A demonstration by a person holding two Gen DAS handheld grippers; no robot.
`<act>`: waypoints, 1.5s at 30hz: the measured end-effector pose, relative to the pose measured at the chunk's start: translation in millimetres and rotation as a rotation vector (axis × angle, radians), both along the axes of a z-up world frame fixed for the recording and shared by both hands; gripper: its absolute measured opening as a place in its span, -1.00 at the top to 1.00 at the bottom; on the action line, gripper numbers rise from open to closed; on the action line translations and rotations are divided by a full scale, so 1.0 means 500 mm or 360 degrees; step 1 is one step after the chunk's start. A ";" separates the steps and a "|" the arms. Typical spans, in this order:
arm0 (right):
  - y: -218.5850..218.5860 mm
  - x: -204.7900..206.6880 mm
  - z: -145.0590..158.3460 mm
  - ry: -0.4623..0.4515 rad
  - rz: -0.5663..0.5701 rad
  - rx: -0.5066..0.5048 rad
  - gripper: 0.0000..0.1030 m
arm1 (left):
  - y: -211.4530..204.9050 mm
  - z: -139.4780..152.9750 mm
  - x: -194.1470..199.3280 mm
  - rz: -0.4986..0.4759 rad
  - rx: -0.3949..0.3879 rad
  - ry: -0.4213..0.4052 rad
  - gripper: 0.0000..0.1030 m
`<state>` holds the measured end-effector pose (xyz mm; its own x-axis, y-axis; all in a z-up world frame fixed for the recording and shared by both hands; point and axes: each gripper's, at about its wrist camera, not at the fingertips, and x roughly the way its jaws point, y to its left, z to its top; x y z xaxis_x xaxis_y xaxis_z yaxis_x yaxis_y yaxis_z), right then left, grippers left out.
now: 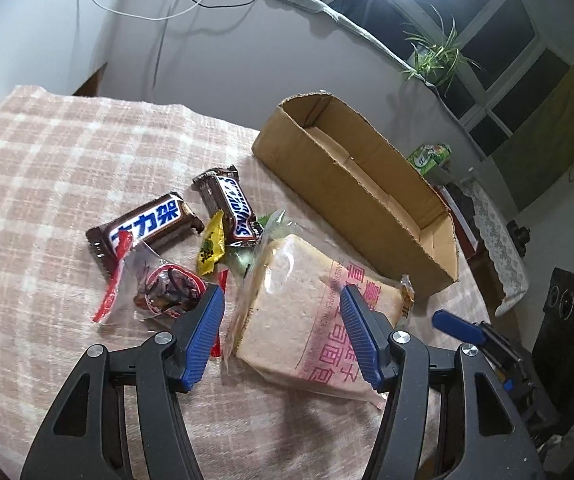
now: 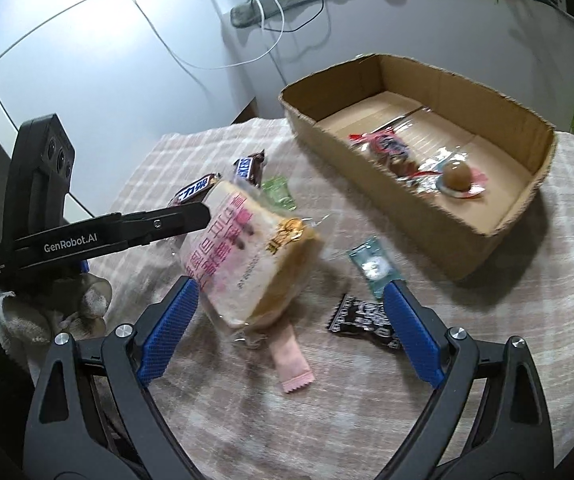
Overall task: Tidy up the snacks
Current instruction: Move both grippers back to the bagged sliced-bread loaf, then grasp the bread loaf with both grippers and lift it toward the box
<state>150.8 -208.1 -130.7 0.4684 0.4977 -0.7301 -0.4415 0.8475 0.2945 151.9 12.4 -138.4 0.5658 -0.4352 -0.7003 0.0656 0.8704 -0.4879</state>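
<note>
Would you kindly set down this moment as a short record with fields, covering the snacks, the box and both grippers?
surface: checked cloth
container: cardboard box, open top, holding a few wrapped snacks
bread pack: between the left gripper fingers; contact unclear
right gripper: open, above the bread pack and loose sweets
outside the box: two Snickers bars, yellow candy, clear red-trimmed packet, pink sachet, black wrapper, teal wrapper

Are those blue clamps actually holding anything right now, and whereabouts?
The right hand-held gripper holds nothing. The left hand-held gripper straddles one end of the tilted bread pack; whether it pinches it cannot be told.
</note>
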 end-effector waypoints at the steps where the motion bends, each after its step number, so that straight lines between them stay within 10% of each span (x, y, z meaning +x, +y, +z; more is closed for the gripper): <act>1: 0.006 0.001 -0.003 0.0010 0.0013 -0.0001 -0.67 | -0.001 0.000 0.000 -0.0007 -0.0003 0.0000 -0.16; 9: 0.034 0.011 -0.024 0.0082 0.0075 -0.0003 -0.08 | -0.012 -0.010 0.005 -0.0044 -0.0005 0.0022 -0.13; 45: -0.053 0.075 0.140 -0.0258 -0.0038 -0.0050 -0.03 | -0.118 0.114 0.058 -0.0177 -0.0010 -0.0218 -0.09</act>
<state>188.3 -234.5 -60.8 0.5929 0.4630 -0.6589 -0.4608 0.8661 0.1939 181.1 -46.5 -81.3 0.6036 -0.5046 -0.6173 0.2277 0.8511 -0.4731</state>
